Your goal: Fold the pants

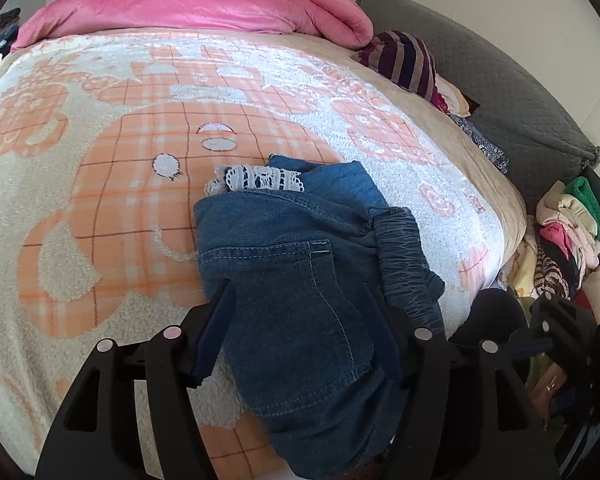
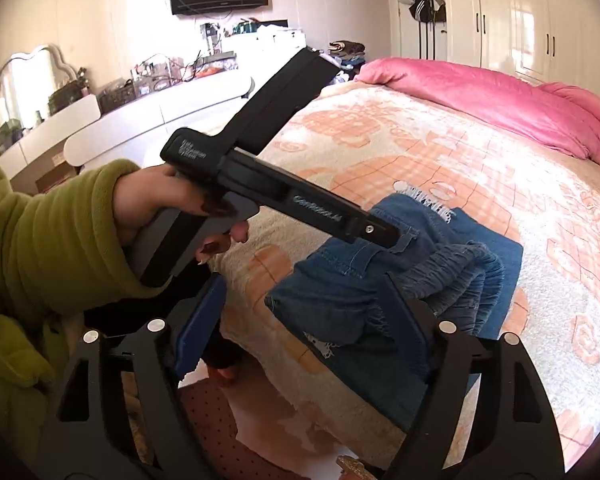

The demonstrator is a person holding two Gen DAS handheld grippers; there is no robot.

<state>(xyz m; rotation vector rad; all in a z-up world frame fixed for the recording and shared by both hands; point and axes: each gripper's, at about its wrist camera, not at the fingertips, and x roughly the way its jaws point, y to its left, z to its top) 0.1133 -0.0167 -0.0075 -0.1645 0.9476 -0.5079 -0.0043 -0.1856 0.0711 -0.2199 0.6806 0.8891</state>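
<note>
Left tongs (image 1: pixel 300 320) spread over folded jeans (image 1: pixel 300 248), angled down.

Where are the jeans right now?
The folded jeans lie on the orange-and-white blanket near the bed's front edge, between the open left tool's fingers in its view, lace trim peeking out.

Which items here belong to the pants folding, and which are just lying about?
Job:
- denim pants, folded on the blanket
- left gripper, open
- right gripper, open

Lying about:
- pink duvet
- striped garment
- clothes pile
- grey pillow
</note>
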